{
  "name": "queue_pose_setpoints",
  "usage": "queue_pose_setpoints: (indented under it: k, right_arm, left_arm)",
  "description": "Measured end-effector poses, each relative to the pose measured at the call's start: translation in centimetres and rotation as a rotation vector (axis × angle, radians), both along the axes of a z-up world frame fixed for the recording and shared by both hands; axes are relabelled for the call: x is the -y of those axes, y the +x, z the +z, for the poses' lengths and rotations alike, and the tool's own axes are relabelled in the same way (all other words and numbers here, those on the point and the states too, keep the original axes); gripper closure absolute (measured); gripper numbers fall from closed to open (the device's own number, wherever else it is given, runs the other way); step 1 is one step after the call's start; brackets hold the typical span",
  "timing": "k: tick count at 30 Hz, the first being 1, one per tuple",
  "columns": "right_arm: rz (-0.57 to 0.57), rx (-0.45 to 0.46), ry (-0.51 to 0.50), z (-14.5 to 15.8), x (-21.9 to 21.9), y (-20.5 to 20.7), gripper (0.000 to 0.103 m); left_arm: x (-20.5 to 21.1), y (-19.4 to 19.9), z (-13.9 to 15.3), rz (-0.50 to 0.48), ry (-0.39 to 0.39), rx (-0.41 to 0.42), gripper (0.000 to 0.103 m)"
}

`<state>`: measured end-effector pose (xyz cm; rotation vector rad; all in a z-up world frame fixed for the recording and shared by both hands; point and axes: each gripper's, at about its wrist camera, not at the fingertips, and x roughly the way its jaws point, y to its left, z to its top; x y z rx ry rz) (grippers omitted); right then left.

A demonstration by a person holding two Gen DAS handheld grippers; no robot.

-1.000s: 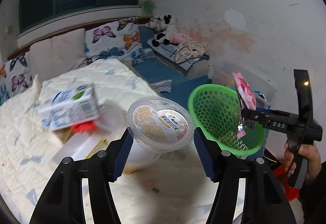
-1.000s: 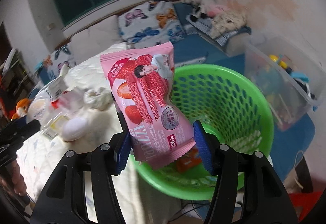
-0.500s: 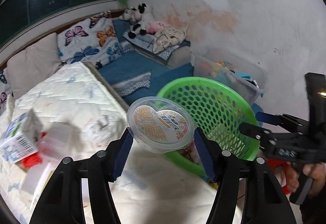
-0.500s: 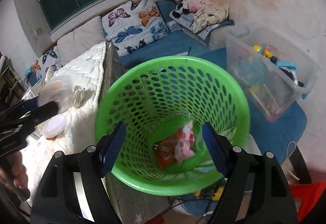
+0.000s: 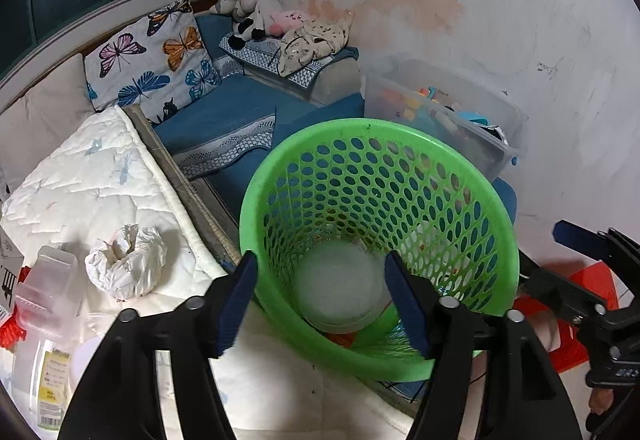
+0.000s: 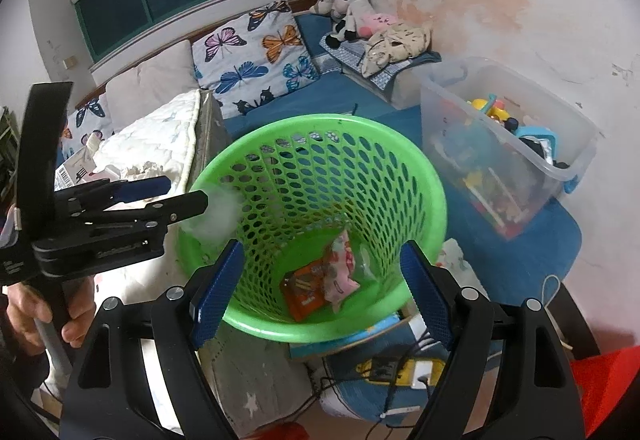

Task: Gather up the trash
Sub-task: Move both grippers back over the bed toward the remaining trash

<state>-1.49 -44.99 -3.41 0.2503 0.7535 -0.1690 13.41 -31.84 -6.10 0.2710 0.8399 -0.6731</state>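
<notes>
**A:** Left wrist view, item by item?

**B:** My left gripper (image 5: 320, 300): blue pads apart, jaws opening, nothing pressed between them. It points down into the green basket (image 5: 496, 240). Seen between the pads, blurred, a clear plastic tub (image 5: 340, 288) is inside the basket, free of my pads; whether it rests on the bottom I cannot tell. Orange scrap shows under it. Left of the basket, on the white quilt (image 5: 92, 180): one crumpled tissue (image 5: 128, 268), and a clear bottle (image 5: 44, 304) near the frame edge. Behind the basket: a clear storage box (image 5: 448, 112) of toys. At the far right edge, my right gripper (image 5: 592, 260), seen from the side.

**A:** Right wrist view?

**B:** My right gripper (image 6: 320, 280): jaws opening, pads wide, nothing between them. It hangs over the same green basket (image 6: 436, 200). On the basket floor: one pink snack bag (image 6: 340, 272) lying against one orange wrapper (image 6: 304, 288). At the near left rim, a pale blur, the plastic tub (image 6: 216, 216), just off the tips of my left gripper (image 6: 200, 196), which reaches in from the left, held by my hand (image 6: 32, 312). Right of the basket, the storage box (image 6: 520, 144). Below the basket: cables and a yellow item, too unclear to name.
</notes>
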Motion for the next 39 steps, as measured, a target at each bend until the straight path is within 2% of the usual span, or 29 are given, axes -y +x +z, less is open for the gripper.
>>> queue_pose_setpoints:
  k: [4, 13, 26, 39]
  right_arm:
    - [-0.012, 0.002, 0.005, -0.1, 0.2, -0.6, 0.023]
    - [0.006, 0.010, 0.012, 0.3, -0.6, -0.5, 0.021]
    - [0.110, 0.025, 0.012, 1.1, -5.2, 1.4, 0.019]
    - [0.291, 0.021, 0.007, 1.5, -12.7, 4.7, 0.018]
  left_arm:
    - [0.2, 0.0, 0.0, 0.004, 0.001, 0.000, 0.028]
    - [-1.5, -0.8, 1.1, 0.006, -0.022, 0.026, 0.025]
    - [-8.9, -1.8, 3.0, 0.131, -0.016, 0.095, 0.025]
    - [-19.3, -2.2, 3.2, 0.323, -0.017, 0.109, 0.025]
